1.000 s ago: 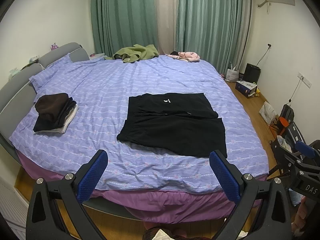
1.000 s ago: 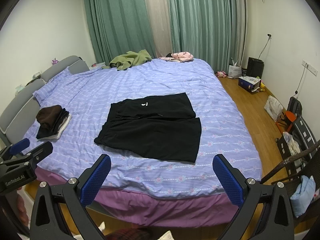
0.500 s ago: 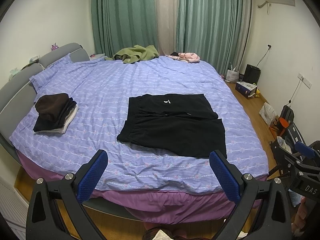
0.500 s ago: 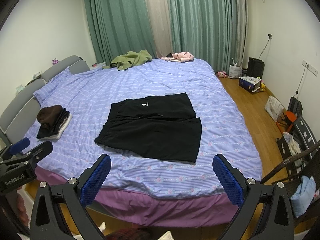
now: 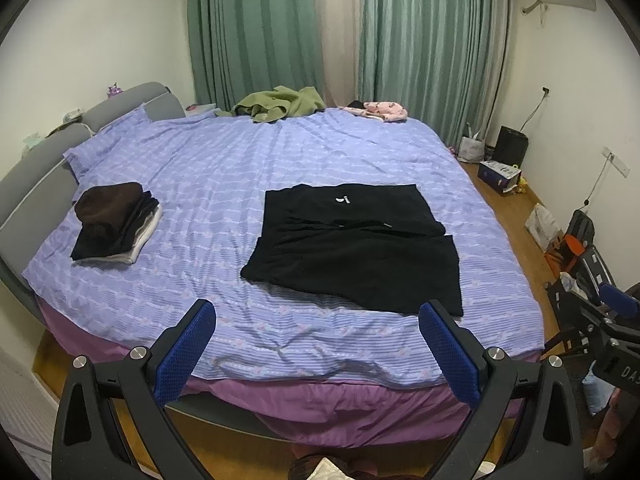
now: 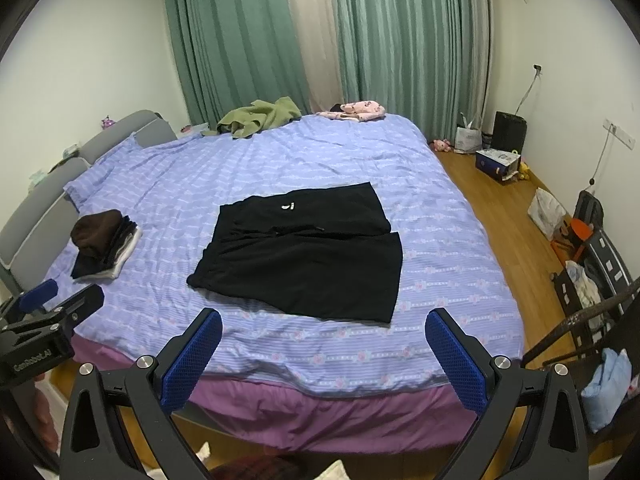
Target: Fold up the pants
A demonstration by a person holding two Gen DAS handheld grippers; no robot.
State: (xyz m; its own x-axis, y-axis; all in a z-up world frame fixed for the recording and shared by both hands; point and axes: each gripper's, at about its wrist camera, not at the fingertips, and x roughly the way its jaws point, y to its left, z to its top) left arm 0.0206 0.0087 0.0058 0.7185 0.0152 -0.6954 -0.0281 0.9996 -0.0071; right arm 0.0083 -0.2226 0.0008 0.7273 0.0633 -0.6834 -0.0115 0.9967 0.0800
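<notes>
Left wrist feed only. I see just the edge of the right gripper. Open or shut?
Observer: Open. The right gripper has its blue fingers wide apart with nothing between them, at the bed's near edge, short of the pants.
Operator: Anything on the floor past the far bed corner?
Observer: A pink plush toy lies beside the white bag, near the curtains.

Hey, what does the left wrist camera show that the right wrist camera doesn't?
Only the left wrist view shows the right gripper, from the side at its right edge. Only the right wrist view shows a pink toy on the floor and the left gripper at its left edge. Both show the black pants spread on the bed, the folded pile and open jaws.
</notes>
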